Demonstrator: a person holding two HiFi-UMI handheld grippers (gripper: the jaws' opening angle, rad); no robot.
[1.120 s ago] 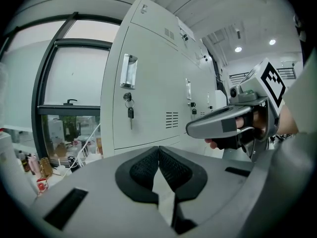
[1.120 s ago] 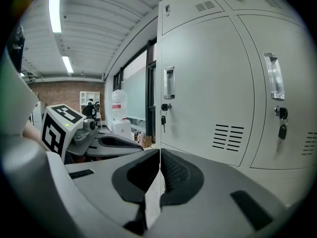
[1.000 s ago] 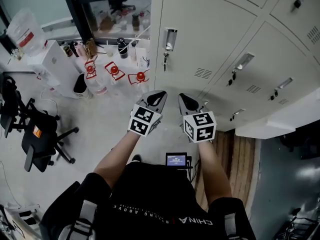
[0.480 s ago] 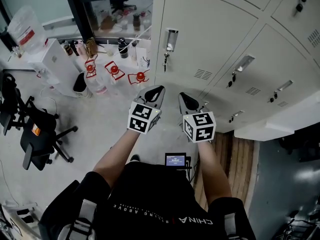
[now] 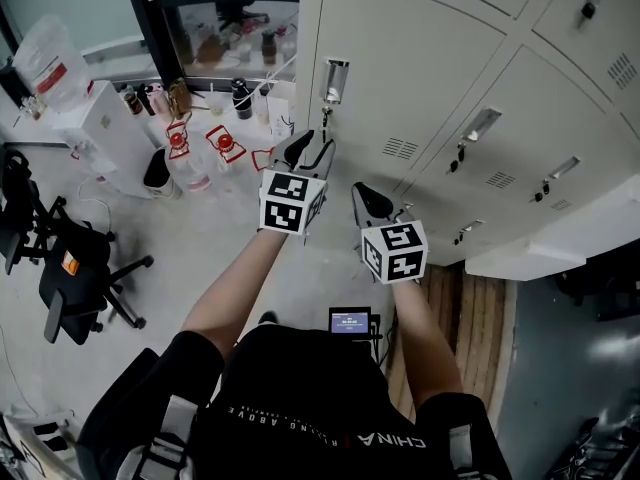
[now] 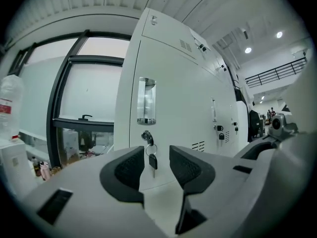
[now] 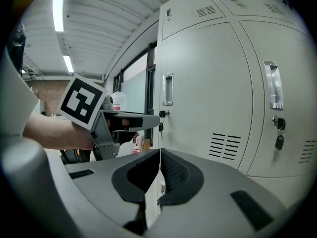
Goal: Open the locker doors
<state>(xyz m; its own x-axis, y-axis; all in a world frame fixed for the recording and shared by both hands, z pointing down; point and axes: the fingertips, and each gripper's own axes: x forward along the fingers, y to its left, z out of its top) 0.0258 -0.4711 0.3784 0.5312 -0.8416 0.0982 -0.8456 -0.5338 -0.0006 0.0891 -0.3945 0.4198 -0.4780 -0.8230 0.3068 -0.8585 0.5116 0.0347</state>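
Observation:
A bank of pale grey lockers [image 5: 430, 58] stands ahead, all doors closed. The leftmost door [image 6: 173, 113] has a recessed metal handle [image 5: 335, 80] with a key [image 5: 325, 118] hanging from the lock below it. My left gripper [image 5: 312, 148] is raised just in front of that lock. Its jaws are opening with nothing between them. In the left gripper view the key [image 6: 150, 155] shows through the gap of the left gripper [image 6: 157, 168], still a little way off. My right gripper [image 5: 372, 200] hangs lower and to the right, shut and empty. In its own view the right gripper [image 7: 159, 175] faces the door handles [image 7: 168, 89].
Water bottles with red caps [image 5: 178, 143] stand on the floor at the left by a white cabinet [image 5: 100, 128]. A black office chair [image 5: 70, 268] is further left. A wooden platform [image 5: 460, 308] lies at the lockers' foot. The neighbouring door carries its own handle [image 7: 273, 86] and key [image 7: 279, 138].
My left gripper has risen and moved forward towards the leftmost door's lock, and its jaws have parted. The right gripper has hardly moved.

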